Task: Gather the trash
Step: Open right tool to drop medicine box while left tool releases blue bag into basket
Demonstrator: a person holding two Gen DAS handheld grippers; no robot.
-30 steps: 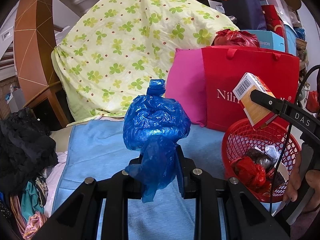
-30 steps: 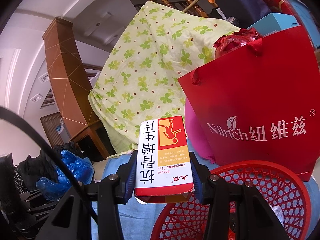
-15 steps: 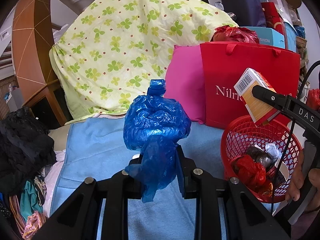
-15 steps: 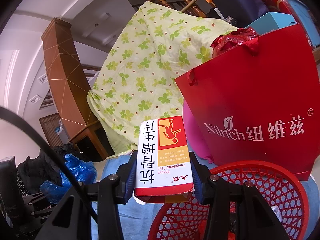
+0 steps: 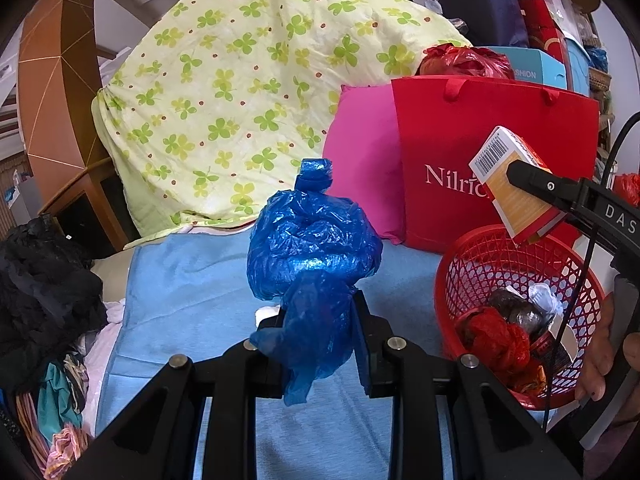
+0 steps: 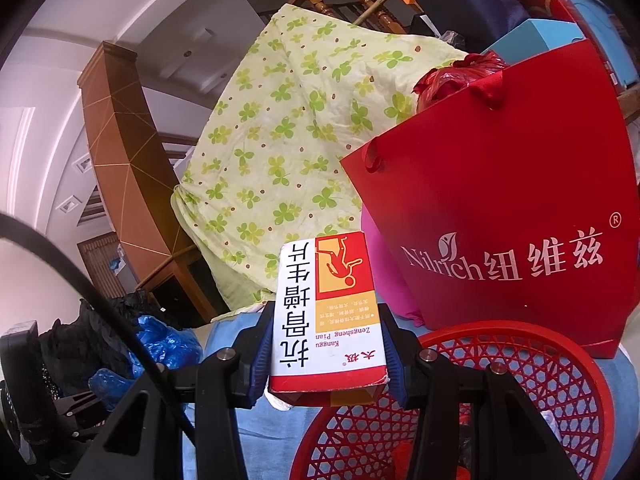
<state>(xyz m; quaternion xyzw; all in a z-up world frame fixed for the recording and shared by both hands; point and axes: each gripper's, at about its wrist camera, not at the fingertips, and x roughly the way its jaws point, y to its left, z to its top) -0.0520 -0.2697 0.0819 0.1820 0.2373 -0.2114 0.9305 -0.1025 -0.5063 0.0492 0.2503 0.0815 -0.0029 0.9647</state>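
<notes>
Left gripper point(image 5: 318, 340): jaws clenched on the loose tail of a blue plastic bag point(image 5: 314, 256).
Blue plastic bag: crinkled, glossy, knotted into a ball; the bulk stands just above and beyond the fingertips, long axis upright, twisted knot on top.
Right gripper point(image 6: 326, 344): pads pressed on both long sides of a medicine box point(image 6: 326, 312).
Medicine box: white, red and orange carton with black characters; long axis runs away from the gripper, far end raised.
Red basket point(image 6: 520, 364): just below and beyond the box, mesh-walled, holding crumpled trash.
Red gift bag point(image 6: 500, 208): upright behind the basket.
Floral quilt point(image 5: 248, 92): farthest, heaped.
</notes>
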